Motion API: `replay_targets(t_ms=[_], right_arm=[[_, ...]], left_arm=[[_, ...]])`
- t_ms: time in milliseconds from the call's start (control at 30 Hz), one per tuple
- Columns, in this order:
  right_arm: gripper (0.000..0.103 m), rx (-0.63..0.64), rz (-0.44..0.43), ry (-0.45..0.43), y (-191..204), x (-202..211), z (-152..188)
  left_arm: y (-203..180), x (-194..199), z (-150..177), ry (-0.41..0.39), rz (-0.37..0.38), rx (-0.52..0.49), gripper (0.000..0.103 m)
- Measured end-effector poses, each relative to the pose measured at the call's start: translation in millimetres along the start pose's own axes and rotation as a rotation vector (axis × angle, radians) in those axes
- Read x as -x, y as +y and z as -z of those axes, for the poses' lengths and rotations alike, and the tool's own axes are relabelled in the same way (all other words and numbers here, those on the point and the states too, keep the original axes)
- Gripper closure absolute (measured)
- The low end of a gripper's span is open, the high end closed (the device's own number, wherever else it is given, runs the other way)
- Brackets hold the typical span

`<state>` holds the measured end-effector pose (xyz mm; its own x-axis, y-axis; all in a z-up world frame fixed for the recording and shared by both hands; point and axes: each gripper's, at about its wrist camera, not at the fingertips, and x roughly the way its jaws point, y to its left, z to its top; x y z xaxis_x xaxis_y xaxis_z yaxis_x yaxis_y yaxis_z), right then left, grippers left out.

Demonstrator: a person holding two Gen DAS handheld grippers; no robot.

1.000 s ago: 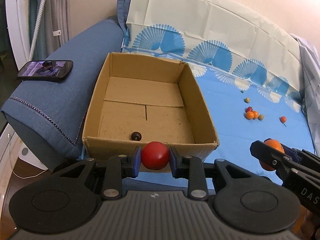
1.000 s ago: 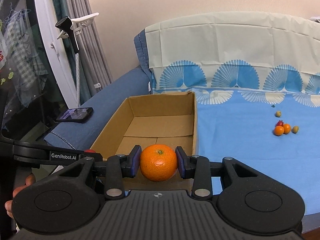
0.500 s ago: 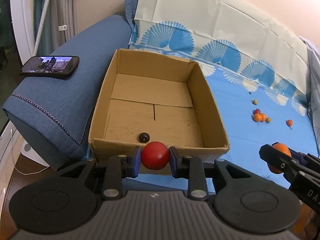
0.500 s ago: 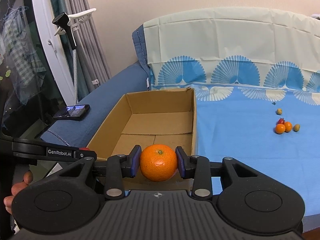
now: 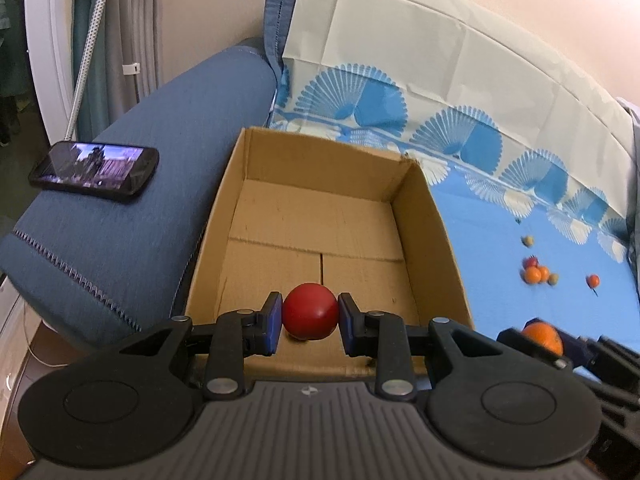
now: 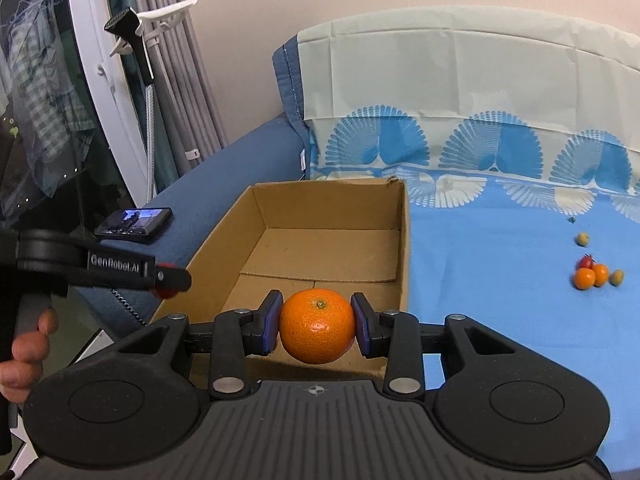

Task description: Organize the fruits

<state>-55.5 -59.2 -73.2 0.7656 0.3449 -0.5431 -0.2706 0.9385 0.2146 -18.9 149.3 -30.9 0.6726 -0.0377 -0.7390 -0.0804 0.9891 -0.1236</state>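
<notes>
My left gripper [image 5: 309,318] is shut on a smooth red round fruit [image 5: 309,311], which hangs over the near end of the open cardboard box [image 5: 424,220]. The right gripper [image 6: 316,326] is shut on an orange mandarin [image 6: 317,326], just before the box's [image 6: 404,248] near wall. In the left wrist view the mandarin [image 5: 542,336] shows at the lower right, outside the box. The left gripper's side [image 6: 120,270] appears at the left of the right wrist view. The small dark fruit in the box is hidden behind the red fruit.
The box stands on a blue patterned cloth [image 6: 500,300] over a sofa seat. Several small orange, red and green fruits [image 6: 594,274] lie in a cluster at the right. A phone [image 5: 94,170] rests on the blue armrest [image 5: 120,220]. A person's hand [image 6: 24,356] holds the left gripper's handle.
Both grippers have moved forward toward the box with their fruits. The red fruit now hangs over the box's near end and covers the small dark fruit.
</notes>
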Motion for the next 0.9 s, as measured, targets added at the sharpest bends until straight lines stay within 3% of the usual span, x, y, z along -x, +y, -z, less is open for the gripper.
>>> replay_targets(t_ms=[300,633,900], right_arm=[[0.064,0.035,-0.023,0.059,-4.9,-58.3,-13.2],[0.064,0.090,-0.029,0.183,-2.7,-117.8,-6.3],[0.064,0.156,-0.014,0.249,-0.3,-138.0,7.3]], left_arm=[[8.0,-50.9,-17.7,0.031,-0.062,0.007,0.070],[12.9,-103.7,-11.7,0.109,-0.108,-0.007,0.070],[14.7,-139.3,0.0,0.159,-0.154,-0.052,0.070]])
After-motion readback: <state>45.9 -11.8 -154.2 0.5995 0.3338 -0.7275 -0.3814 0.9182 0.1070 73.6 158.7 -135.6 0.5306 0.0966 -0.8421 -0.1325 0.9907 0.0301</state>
